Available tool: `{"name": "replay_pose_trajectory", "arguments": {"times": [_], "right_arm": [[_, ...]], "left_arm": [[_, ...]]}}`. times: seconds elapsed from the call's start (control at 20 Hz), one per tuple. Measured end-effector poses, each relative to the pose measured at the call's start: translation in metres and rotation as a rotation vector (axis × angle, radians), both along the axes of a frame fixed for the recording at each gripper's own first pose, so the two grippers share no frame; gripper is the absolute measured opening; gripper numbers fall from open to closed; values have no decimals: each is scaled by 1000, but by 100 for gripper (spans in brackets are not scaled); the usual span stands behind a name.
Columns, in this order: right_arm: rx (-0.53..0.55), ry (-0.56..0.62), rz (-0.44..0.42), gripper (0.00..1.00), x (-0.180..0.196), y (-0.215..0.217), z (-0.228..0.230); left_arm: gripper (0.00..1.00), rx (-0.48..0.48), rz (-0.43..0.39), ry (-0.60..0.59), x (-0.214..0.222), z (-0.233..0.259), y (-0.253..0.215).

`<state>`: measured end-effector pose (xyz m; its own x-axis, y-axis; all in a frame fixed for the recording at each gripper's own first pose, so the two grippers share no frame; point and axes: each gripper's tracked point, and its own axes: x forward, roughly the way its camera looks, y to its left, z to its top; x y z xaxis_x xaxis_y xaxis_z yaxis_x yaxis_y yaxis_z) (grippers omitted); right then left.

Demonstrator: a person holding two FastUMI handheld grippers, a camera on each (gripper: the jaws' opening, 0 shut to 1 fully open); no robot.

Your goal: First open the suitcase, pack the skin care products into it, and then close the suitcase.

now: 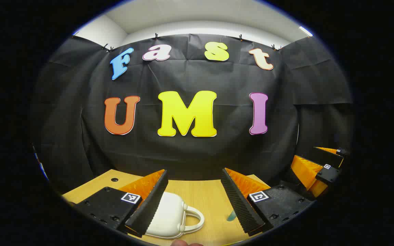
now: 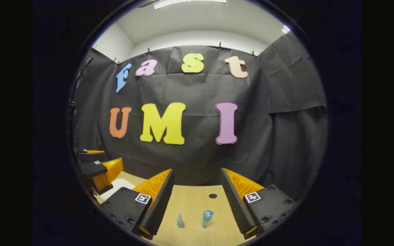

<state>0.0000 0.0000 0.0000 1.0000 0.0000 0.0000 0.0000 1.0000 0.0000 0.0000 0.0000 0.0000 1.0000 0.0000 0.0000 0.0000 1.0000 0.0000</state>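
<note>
Suitcase (image 1: 169,215) first: it lies flat and closed on the wooden bench (image 1: 204,194), nearest in the left gripper view, a small white hard-shell case with rounded corners. Its looped carry handle points right, and its long axis appears to run near to far, though its left part is hidden behind a finger. The left gripper (image 1: 196,201) hovers above it with jaws wide, holding nothing. Just inside that gripper's right finger a bit of a teal item (image 1: 232,216) peeks out.

In the right gripper view, the right gripper (image 2: 197,201) also has its jaws spread wide and empty. Between its fingers, near on the bench, stand two skin care products, apart from each other: a small pale cone-shaped tube (image 2: 180,220) pointing up on the left, and an upright clear bottle (image 2: 207,218) with a blue cap on the right. Farther back lies a dark round hole (image 2: 212,196) in the benchtop.
</note>
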Motion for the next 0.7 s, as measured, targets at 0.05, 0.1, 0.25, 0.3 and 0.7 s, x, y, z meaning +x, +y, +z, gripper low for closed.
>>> {"name": "replay_pose_trajectory", "arguments": {"times": [0.05, 0.1, 0.25, 0.3, 0.7], "right_arm": [[3, 2, 4, 81, 0, -1, 0], [6, 4, 9, 81, 1, 0, -2], [6, 25, 3, 81, 5, -5, -8], [5, 30, 3, 81, 6, -7, -10], [7, 33, 8, 80, 16, -14, -12]], "left_arm": [[99, 7, 4, -1, 0, 0, 0], [99, 10, 6, -1, 1, 0, 1], [99, 3, 8, 7, 1, -4, -2], [99, 4, 9, 12, 1, -5, -3], [99, 24, 6, 18, 6, -10, -9]]}}
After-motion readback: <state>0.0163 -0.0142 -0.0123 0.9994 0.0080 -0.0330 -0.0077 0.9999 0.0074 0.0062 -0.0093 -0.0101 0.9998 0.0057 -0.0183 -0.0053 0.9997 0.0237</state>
